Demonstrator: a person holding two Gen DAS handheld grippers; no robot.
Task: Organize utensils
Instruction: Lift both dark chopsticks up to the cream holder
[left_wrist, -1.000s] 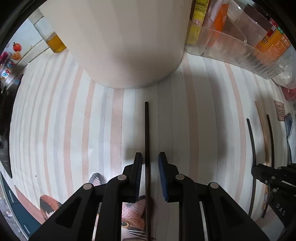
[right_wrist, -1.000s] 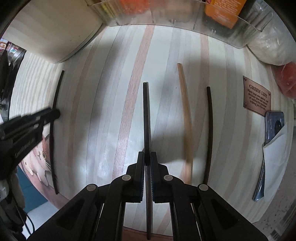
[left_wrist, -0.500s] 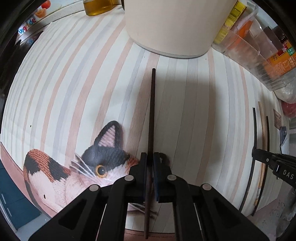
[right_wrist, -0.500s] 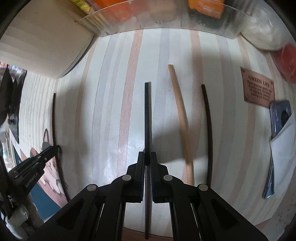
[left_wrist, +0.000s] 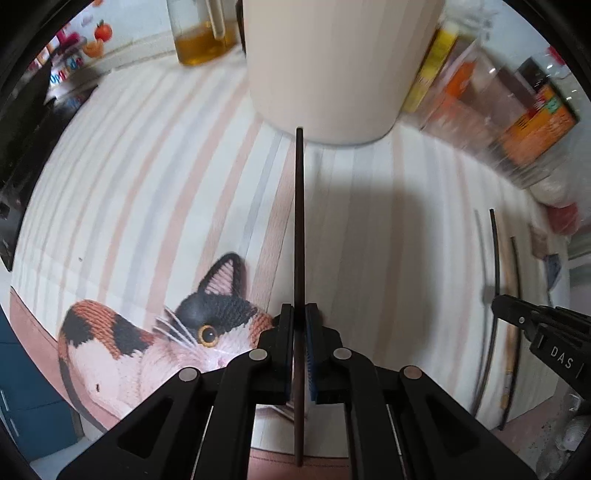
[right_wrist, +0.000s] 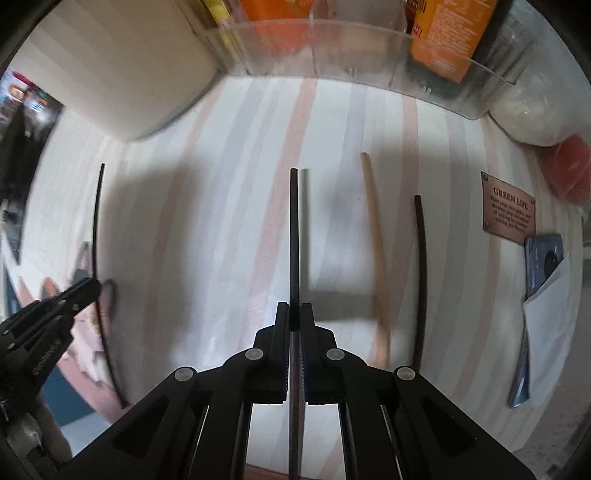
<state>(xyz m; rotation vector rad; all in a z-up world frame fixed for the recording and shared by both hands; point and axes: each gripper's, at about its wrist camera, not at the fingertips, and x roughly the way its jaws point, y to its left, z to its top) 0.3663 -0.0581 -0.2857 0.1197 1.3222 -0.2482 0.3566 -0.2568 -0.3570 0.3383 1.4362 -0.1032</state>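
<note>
A pale cloth with pink and grey stripes (right_wrist: 229, 229) covers the table, with a knitted-looking calico cat picture (left_wrist: 159, 332) at its near edge. The left gripper (left_wrist: 299, 328) has its jaws closed on a thin dark-brown chopstick (left_wrist: 299, 229), pinched near its lower third so the long end runs forward toward the base of a tall cream cylindrical container (left_wrist: 332, 66). The right gripper (right_wrist: 294, 325) is likewise clamped on a second slim black chopstick (right_wrist: 294, 236), whose thin shadow just beside it suggests it is held clear of the cloth. Lying loose to the right of that one are a light wooden chopstick (right_wrist: 376, 243) and, further out, another dark chopstick (right_wrist: 420, 273), side by side but apart. A clear plastic organiser bin (right_wrist: 369, 55) holding orange packets stands at the back, and a small brown label reading "GREEN LIFE" (right_wrist: 508, 214) is sewn on at the right. The step in hand looks like carrying both sticks to the cream container, probably the holder. To do it well, each stick should stay squarely between the pads without swivelling, rise above the rim, and enter tip-down one at a time so the two grippers do not collide.
</note>
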